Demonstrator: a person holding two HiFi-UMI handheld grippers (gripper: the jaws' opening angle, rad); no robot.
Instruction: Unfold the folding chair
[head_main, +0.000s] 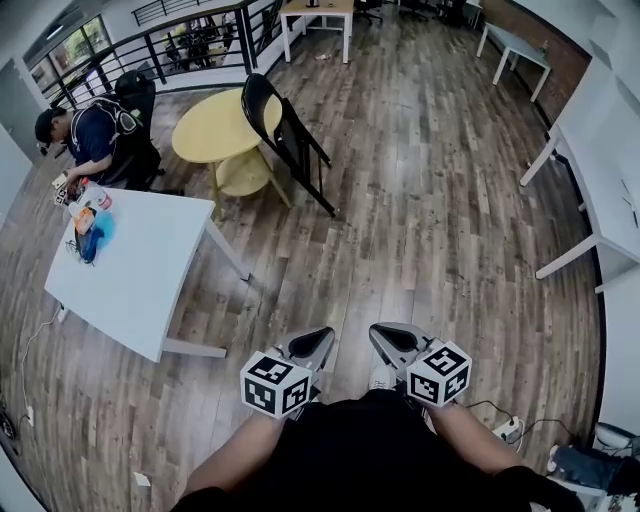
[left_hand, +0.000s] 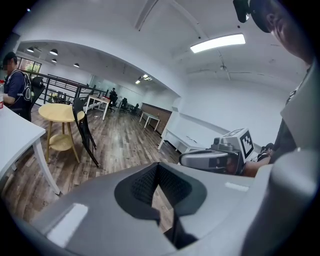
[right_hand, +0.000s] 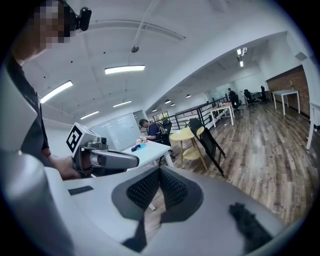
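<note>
- Head view: the folding chair (head_main: 285, 135) is far ahead and a little left of centre. It is black, folded flat and tilted, with its top leaning on the round yellow table (head_main: 222, 125) and its feet on the wood floor (head_main: 430, 200).
- The task looks not yet begun. The chair is still folded, and both claws hang near the person's body, well apart from it.
- The left claw (head_main: 312, 345) is clenched, its pads together with nothing between them.
- The right claw (head_main: 395, 340) is also clenched and empty.
- Everything is left to do, I judge: get up to the chair, take hold of it, bring it off the table, spread the seat from the back and stand it on its legs.
- Count: one folding chair, two claws and one round yellow table. There is one white counter (head_main: 140, 270) at near left with a few small items at its far corner, and one seated person (head_main: 95, 135) beyond it.
</note>
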